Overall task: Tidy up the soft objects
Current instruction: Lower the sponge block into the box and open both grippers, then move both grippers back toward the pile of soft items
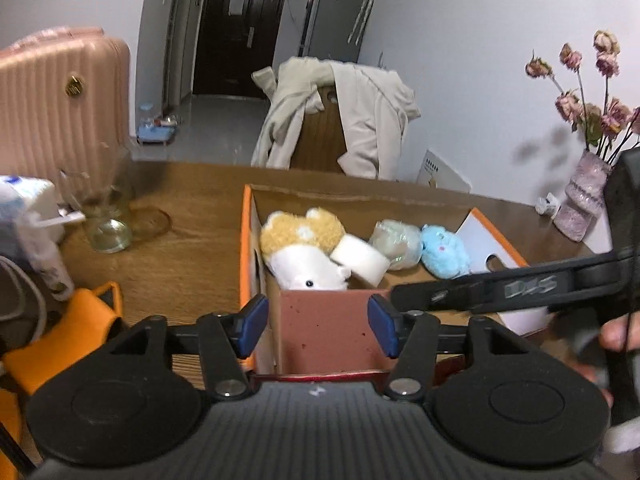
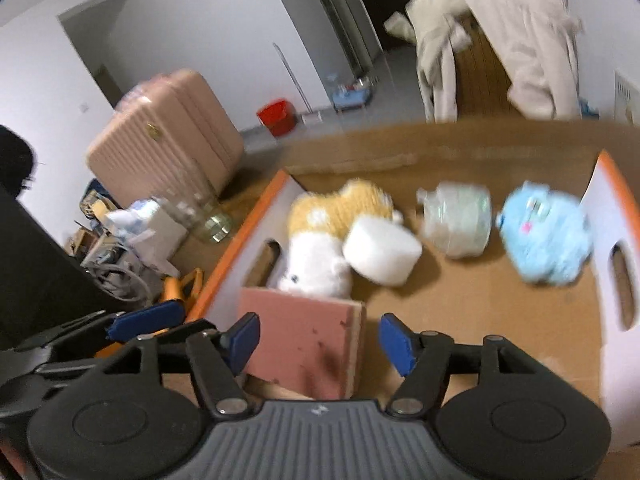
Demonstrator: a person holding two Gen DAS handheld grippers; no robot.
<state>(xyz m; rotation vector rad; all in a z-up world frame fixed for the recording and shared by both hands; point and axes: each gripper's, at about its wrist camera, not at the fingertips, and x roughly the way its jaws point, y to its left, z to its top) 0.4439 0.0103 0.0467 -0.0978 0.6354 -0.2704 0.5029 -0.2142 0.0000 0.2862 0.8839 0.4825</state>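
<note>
Most of the sorting looks done: ahead of the left hand-held gripper point(image 1: 318, 326), the cardboard box point(image 1: 249, 240) on the desk point(image 1: 180, 240) already holds a yellow-and-white plush point(image 1: 304, 248), white foam block point(image 1: 360, 260), wrapped bundle point(image 1: 396, 242) and blue plush point(image 1: 444, 250). A pink sponge block point(image 1: 324, 328) stands between its spread fingers, apparently untouched; the right hand-held gripper point(image 2: 320, 344) also gapes, empty. Settling that block seems the remainder.

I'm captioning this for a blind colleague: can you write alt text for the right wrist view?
The open right gripper hovers over an orange-rimmed cardboard box holding a pink foam block, a yellow-and-white plush toy, a white foam cylinder and a blue plush toy.
</note>
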